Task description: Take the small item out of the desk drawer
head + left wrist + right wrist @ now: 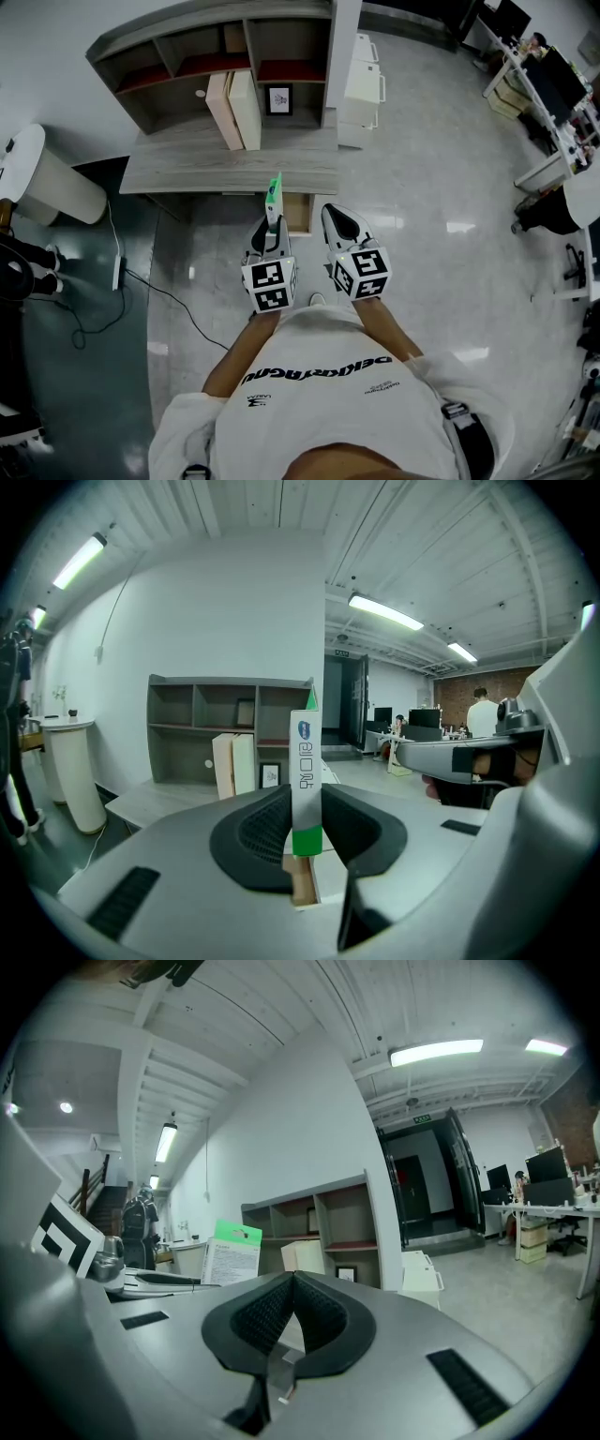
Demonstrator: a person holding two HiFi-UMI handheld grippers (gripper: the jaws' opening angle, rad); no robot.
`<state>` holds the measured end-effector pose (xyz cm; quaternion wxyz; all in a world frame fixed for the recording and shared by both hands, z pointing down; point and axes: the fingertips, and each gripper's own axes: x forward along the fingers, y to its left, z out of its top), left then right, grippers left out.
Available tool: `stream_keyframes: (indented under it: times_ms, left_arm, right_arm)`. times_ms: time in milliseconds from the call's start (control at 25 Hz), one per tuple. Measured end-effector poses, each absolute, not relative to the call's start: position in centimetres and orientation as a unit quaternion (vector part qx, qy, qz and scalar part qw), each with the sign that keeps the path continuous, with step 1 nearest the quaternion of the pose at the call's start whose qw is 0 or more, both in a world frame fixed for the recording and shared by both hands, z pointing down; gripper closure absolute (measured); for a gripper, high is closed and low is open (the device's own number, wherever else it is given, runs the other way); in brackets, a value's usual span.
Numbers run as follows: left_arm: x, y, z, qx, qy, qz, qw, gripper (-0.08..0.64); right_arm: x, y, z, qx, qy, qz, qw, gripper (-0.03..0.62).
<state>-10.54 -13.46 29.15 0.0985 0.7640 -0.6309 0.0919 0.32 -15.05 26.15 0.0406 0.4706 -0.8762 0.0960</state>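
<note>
Now: my left gripper is clamped on the small flat pack, which is white with green ends, and both pads press on its faces. The pack stands upright along the jaws, edge-on to the left gripper view. It is out of the drawer, held in the air just in front of the desk. The drawer stands pulled out under the desk's front edge, right behind the pack in the head view. My right gripper hangs just beside the left one, jaws together with nothing between them. On the desk, two pale binders lean against the shelf unit, with a small framed picture next to them. A white cabinet stands right of the desk.
</note>
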Motion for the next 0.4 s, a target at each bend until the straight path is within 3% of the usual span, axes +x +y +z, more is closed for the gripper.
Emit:
stream_keyframes:
  times_ms: [400]
  left_arm:
    - [-10.00,-13.77,28.75,0.767,-0.629,0.082,0.091,0.456]
  right_arm:
    - [0.34,-15.60,25.89,0.467,-0.879,0.091,0.036,0.560]
